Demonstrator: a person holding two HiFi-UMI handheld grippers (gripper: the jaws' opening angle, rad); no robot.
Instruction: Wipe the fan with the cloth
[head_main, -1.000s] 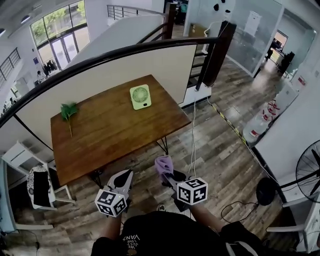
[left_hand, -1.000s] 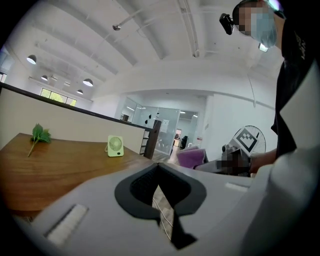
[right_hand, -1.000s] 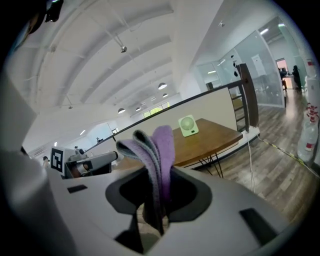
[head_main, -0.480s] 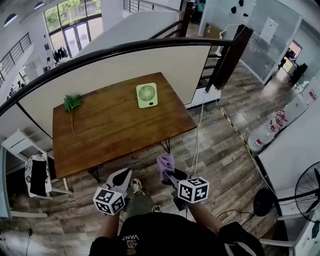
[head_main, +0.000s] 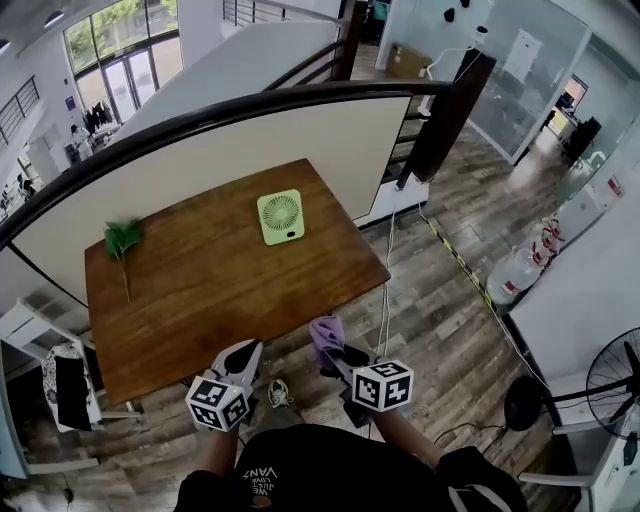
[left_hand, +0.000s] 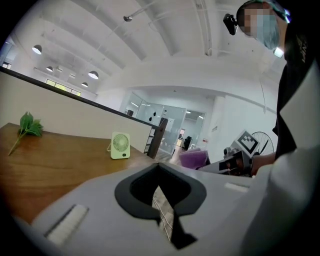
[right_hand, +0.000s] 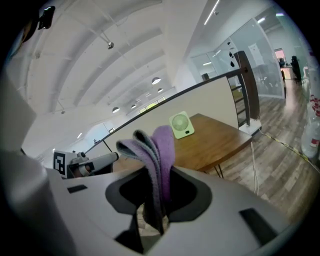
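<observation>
While both grippers are held low in front of the person, above the plank floor and close to the near edge of the table, the contents stand thus: item one, left gripper, grey body with dark pads, jaws fully together with nothing between them, only floor boards showing through the slit below the tips, a marker cube at its rear; item two, right gripper, same build, jaws clamped on a purple cloth, the cloth folded into several layers that rise above the jaw tips and droop leftward in the right gripper view, its lower end hanging in the slit, a second marker cube at its rear; item three, fan, small, pale green, square frame with round grille, standing upright on the table toward the far right corner, grille facing the person, well apart from both grippers and from the cloth; item four, the table itself, rectangular brown wood top on thin dark legs, set against a white panel topped by a curved dark handrail; item five, green leafy sprig, lying flat at the far left of the table top, well apart from the fan; item six, white cable, running down past the table's right corner to the floor; item seven, black pedestal fan, at the right edge of the head view
</observation>
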